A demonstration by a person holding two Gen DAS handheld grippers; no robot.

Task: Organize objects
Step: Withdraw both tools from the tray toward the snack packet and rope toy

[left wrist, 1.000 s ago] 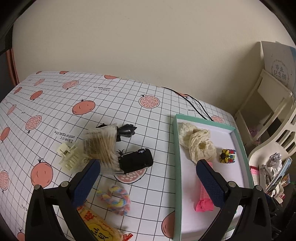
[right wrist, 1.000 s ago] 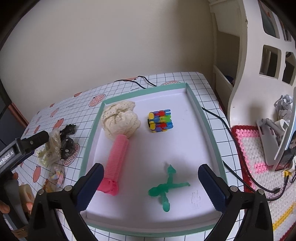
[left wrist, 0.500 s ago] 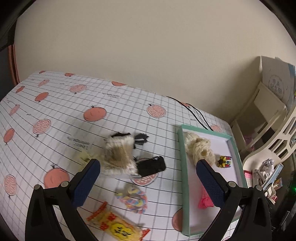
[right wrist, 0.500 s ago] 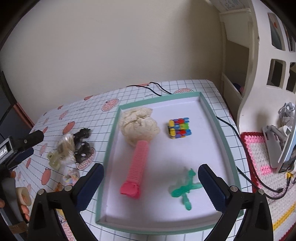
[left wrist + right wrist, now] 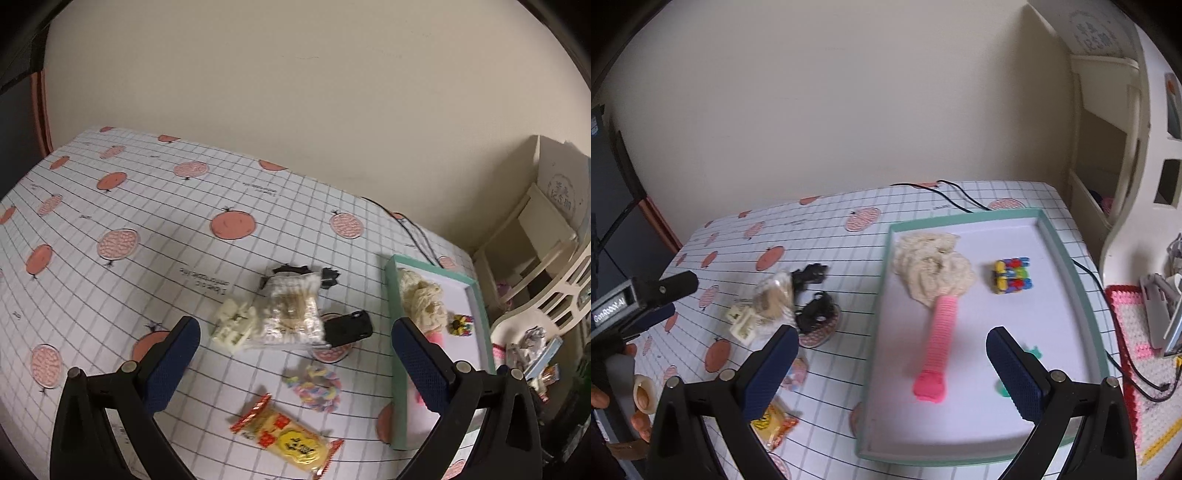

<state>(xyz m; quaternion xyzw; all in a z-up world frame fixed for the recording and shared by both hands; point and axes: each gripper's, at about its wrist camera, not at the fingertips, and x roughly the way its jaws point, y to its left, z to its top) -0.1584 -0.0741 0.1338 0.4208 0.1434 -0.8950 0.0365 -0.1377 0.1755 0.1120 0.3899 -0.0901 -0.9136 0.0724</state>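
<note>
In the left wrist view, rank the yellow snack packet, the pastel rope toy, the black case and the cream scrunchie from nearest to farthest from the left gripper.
From the left gripper, jaws open:
1. Pastel rope toy, on the cloth just below the midpoint.
2. Black case, up and right. These two are nearly too close to call.
3. Yellow snack packet, low in the view.
4. Cream scrunchie, inside the green-rimmed tray at right.

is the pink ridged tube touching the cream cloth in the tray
Touching. In the right wrist view the pink ridged tube runs up into the lower edge of the cream cloth, with no white tray floor showing between them.
</note>
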